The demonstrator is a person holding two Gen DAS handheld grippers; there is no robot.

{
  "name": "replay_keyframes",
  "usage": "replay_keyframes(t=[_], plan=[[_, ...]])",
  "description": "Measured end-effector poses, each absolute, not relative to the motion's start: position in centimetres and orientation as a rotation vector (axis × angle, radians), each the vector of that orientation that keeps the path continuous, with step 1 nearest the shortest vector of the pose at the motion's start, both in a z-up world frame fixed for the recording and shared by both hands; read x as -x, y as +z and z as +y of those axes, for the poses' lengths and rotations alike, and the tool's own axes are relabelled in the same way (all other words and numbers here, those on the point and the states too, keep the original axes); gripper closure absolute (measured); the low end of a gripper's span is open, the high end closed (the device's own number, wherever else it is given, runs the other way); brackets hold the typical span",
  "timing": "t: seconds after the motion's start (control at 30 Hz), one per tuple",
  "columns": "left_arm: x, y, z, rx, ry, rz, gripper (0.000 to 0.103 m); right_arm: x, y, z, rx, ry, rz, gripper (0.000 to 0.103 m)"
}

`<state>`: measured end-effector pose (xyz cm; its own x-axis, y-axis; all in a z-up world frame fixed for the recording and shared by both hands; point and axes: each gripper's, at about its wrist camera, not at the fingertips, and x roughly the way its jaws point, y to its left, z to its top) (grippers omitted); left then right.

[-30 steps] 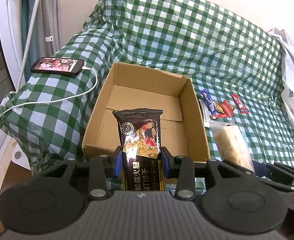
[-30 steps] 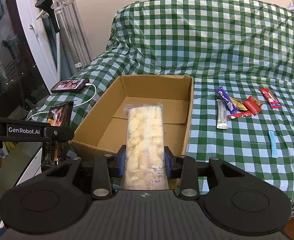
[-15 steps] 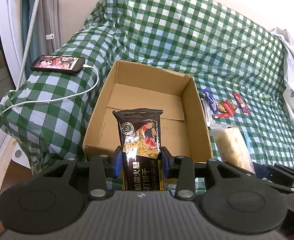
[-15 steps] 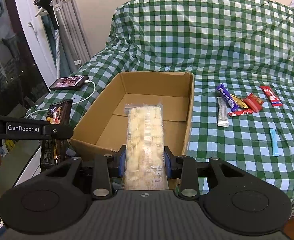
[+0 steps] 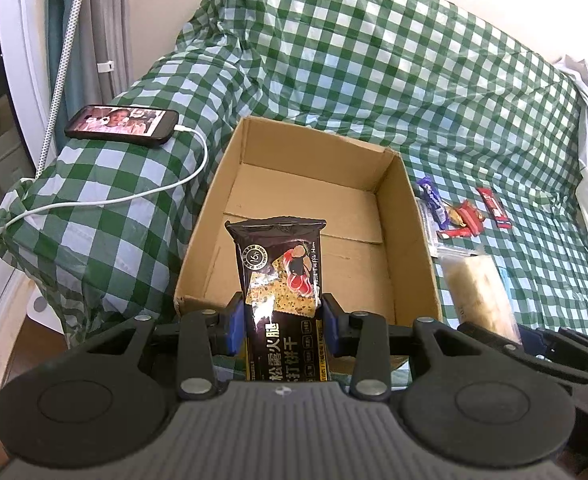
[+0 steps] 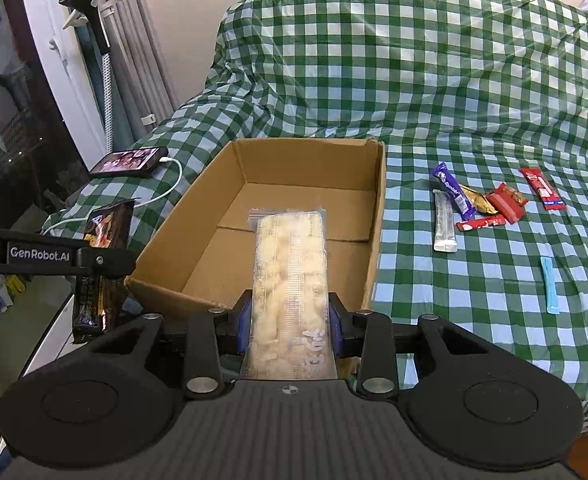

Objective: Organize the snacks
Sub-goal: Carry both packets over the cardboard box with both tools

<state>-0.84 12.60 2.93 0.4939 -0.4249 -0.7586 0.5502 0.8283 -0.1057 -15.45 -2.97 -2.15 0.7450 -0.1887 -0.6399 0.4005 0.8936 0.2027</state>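
Since the earlier frames we see hardly any change: both grippers hold their packets in the same pose, and only the view has crept a touch nearer to the cardboard box, which sits a shade lower in the left wrist view.

Our left gripper is clamped on the dark cracker packet, its blue pads pressing both long edges. The packet's long axis runs straight out along the fingers, its crimped far end pointing over the near wall of the box and into the open interior. Our right gripper grips the clear packet of pale snacks the same way, long axis forward, far end reaching over the box's near edge towards its back wall. From the right wrist view the dark packet appears at the left, outside the box's near left corner, hanging below the left gripper's black arm.

The box lies open on the green checked cloth, and we see nothing inside but its bare floor flaps. Its near wall stands between each packet and the floor. To the right of the box, on the cloth, lie the loose snacks: a purple bar, a clear stick packet, a gold wrapper, red wrappers, a further red bar and a light blue stick apart from them. Left of the box, a phone rests on the cloth, screen lit, with a white cable plugged in.
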Motion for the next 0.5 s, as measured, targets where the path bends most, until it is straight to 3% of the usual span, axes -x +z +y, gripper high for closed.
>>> replay_keyframes(t=[0.5], plan=[[-2.9,2.3,10.3,-0.167,-0.580,0.894,0.060,11.6,-2.4,-4.8,-0.352,-0.312,0.661,0.065]])
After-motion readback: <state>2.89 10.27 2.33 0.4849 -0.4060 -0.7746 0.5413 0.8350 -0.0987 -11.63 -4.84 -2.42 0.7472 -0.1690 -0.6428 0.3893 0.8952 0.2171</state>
